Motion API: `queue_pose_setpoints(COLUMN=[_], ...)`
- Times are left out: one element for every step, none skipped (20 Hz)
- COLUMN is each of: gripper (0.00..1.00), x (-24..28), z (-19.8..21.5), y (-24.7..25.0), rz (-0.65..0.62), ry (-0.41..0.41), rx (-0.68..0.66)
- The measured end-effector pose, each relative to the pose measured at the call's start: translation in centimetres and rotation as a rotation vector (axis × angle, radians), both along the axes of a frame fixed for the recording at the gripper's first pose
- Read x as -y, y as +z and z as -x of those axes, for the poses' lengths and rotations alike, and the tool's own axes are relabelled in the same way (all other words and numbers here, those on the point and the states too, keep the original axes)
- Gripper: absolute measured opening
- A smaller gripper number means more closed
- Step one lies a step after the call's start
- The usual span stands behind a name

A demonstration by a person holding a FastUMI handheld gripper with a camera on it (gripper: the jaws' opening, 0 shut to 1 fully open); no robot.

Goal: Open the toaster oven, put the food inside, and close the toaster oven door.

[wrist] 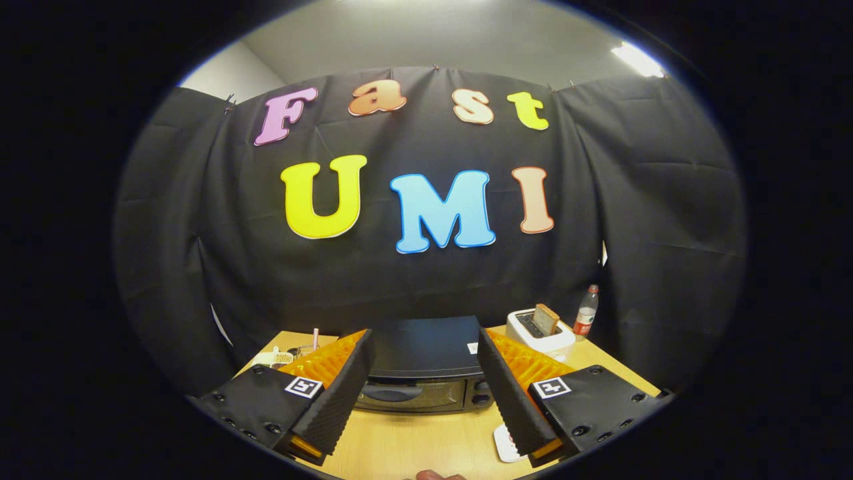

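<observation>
far left of table: a small pale item with a thin pink stick upright just beside it; too small for me to tell what they are.
my gripper: released, fingers spread wide apart, pressing on nothing, held above the wooden table.
toaster oven: black, on the table just ahead of my fingers and framed between them; its door is shut, handle across the front, knobs at its right end.
near my right finger: a small white flat thing lies on the table, partly hidden by the finger.
slot toaster: white, right of the oven and behind it, with a slice of bread standing up out of it.
bottle: upright just right of the toaster, near the wall.
</observation>
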State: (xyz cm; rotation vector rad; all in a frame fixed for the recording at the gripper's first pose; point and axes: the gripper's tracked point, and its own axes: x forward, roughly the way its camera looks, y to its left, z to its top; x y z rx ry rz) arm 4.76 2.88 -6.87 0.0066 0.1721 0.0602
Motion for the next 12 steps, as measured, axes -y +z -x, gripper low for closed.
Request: queue_pose_setpoints(gripper=[0.99,0.99,0.99,0.99,0.99,0.99,0.99,0.98,0.98,0.97,0.97,0.97], x=[-0.6,-1.2,-1.8,-2.3,-2.8,-3.3,-3.7,-4.2,-4.5,-4.9,-5.1,-5.2], z=[-0.6,-1.3,-1.9,-2.7,-3.3,-4.0,-4.5,-5.1,-5.6,-6.2,-6.7,-7.2], y=[-0.8,-1.8,-3.1,-4.3,-5.6,-6.8,-7.9,-9.0,-10.1,-11.0,-12.0,-12.7], rz=[-0.007,-0.015,-0.022,-0.025,-0.023,-0.019,-0.015,-0.009,-0.002,0.006,0.015,0.022], ry=[0.011,0.022,0.028,0.031,0.034,0.037,0.042,0.047,0.051,0.056,0.057,0.056], rx=[-0.017,-0.038,-0.063,-0.09,-0.115,-0.137,-0.158,-0.18,-0.2,-0.219,-0.235,-0.25])
